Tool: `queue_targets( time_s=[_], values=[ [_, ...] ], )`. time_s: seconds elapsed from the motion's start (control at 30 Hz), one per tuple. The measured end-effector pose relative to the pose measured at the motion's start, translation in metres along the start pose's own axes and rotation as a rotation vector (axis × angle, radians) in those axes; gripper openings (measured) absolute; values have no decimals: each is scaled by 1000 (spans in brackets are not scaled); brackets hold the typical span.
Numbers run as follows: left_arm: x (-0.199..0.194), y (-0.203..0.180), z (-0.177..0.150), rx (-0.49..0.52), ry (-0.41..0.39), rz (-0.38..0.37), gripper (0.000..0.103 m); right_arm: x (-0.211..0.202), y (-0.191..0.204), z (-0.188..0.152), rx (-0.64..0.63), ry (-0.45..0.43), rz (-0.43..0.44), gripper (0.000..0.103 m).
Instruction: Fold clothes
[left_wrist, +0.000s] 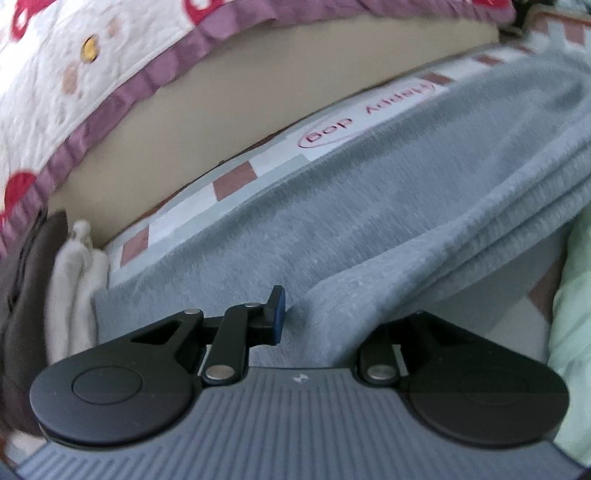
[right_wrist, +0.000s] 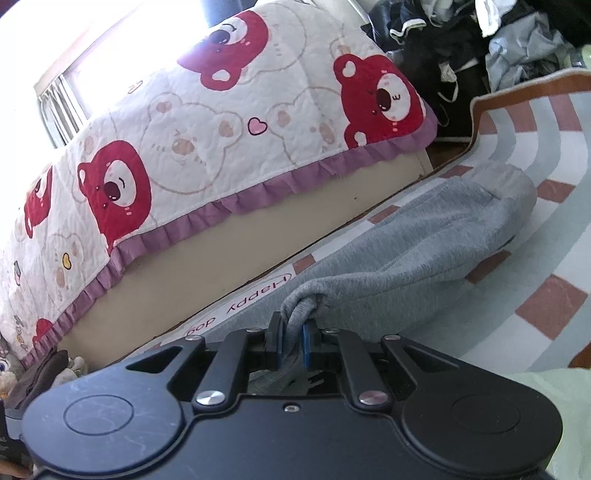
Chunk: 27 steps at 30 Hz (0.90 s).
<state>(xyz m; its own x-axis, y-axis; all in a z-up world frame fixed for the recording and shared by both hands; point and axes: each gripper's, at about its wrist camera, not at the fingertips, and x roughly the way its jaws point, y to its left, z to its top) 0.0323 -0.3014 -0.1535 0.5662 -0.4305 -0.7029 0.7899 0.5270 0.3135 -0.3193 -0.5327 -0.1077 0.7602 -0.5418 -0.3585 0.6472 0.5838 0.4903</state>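
Grey garment (right_wrist: 417, 240) lies on the checked mat (right_wrist: 546, 173) beside the bed (right_wrist: 207, 122). Your right claw (right_wrist: 292, 341) pinches 1 bunched edge; your left claw (left_wrist: 314, 317) grips a fold. Lift both evenly, keeping the edge taut.

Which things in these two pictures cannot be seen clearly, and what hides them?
- Left wrist view: the left gripper shows one finger; the grey garment covers the other, so its grip is unclear.
- Left wrist view: motion blur smears the rug's lettering.
- Right wrist view: the right gripper body hides the garment's near end.
- Right wrist view: the clothes pile is dark, tangled and cut by the top edge.
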Motion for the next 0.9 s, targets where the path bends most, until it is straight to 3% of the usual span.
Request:
queue_targets(
  time_s=[0.43, 0.6, 0.7, 0.9],
  values=[
    [5, 37, -22, -90, -16, -3, 24, 15, 2, 20, 24, 65, 0, 12],
    [7, 42, -26, -80, -22, -16, 26, 29, 20, 36, -102, 119, -33, 12],
    [8, 51, -33, -120, 2, -18, 36, 31, 24, 48, -125, 136, -23, 12],
    [3, 89, -49, -308, 44, 9, 30, 28, 23, 50, -77, 147, -35, 12]
  ],
)
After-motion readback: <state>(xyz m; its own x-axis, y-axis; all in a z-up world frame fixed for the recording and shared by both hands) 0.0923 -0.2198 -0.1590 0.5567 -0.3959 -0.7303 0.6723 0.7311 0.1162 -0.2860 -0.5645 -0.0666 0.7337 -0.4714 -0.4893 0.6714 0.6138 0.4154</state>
